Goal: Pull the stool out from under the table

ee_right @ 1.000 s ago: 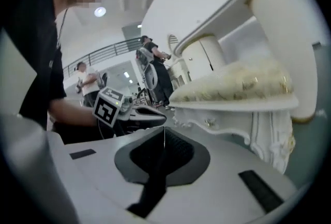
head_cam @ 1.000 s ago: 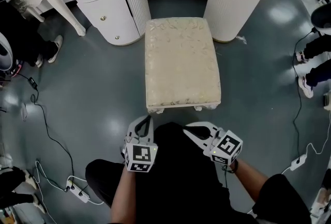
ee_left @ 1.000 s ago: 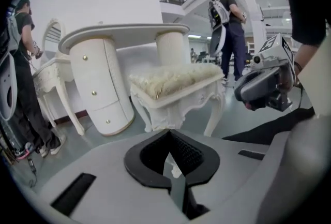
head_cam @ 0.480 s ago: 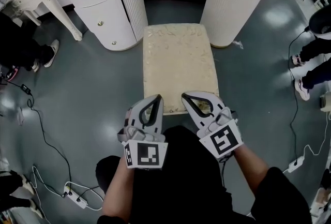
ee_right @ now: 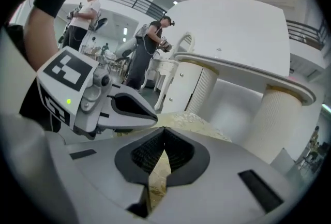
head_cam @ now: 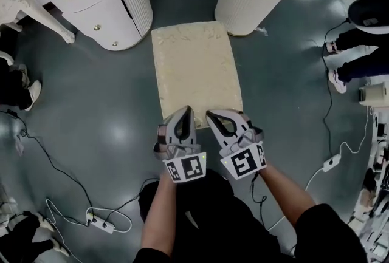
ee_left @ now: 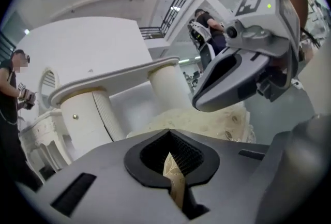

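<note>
My left gripper and right gripper are grey, each carrying a black-and-white marker cube; my clothes are black.

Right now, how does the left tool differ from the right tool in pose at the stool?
The left tool points almost straight along the stool, while the right tool slants inward toward the left tool. The left tool's tip lies left of the middle of the stool's near edge; the right tool's tip lies right of it. Both are shut, with tips at that edge.
</note>
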The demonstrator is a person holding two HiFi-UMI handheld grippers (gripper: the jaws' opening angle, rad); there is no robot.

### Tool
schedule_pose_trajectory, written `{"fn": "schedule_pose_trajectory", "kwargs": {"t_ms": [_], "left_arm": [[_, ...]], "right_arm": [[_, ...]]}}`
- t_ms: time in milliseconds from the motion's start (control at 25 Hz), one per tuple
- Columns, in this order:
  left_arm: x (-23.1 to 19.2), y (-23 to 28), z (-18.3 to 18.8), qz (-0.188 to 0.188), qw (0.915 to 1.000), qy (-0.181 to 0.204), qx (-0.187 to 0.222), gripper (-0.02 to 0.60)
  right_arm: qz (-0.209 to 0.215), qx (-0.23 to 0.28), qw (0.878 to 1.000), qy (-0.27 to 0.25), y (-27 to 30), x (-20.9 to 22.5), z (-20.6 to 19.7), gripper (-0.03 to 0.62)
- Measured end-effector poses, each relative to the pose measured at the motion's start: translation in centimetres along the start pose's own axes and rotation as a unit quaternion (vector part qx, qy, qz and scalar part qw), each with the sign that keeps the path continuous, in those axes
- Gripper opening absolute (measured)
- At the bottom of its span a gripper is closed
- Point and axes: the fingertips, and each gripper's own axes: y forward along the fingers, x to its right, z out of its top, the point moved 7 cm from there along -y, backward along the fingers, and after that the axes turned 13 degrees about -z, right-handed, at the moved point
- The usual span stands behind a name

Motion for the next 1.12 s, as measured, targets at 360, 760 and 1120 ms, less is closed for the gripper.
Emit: {"fn": "schedule_pose_trajectory", "kwargs": {"t_ms": [360,760,1120], "left_arm": [[0.3,-4.7,5.1,-0.079,0.9940,0.064,-0.042,0.006],[-8.5,-12.8,15.7,-0.078,0.9911,0.065,-0.086,0.006],[-17.8,-17.4,29.5,-0.144,0.9867,-0.053,-0.053,0.006]], "right_arm": [[0.020,-0.055,0.997,0.040,-4.2,3.0,6.6,0.006],[0.033,-0.075,0.992,0.094,-7.7,7.6,21.6,0.006],[0.017,-0.088,0.989,0.114,-10.3,13.0,32.9,0.006]]}}
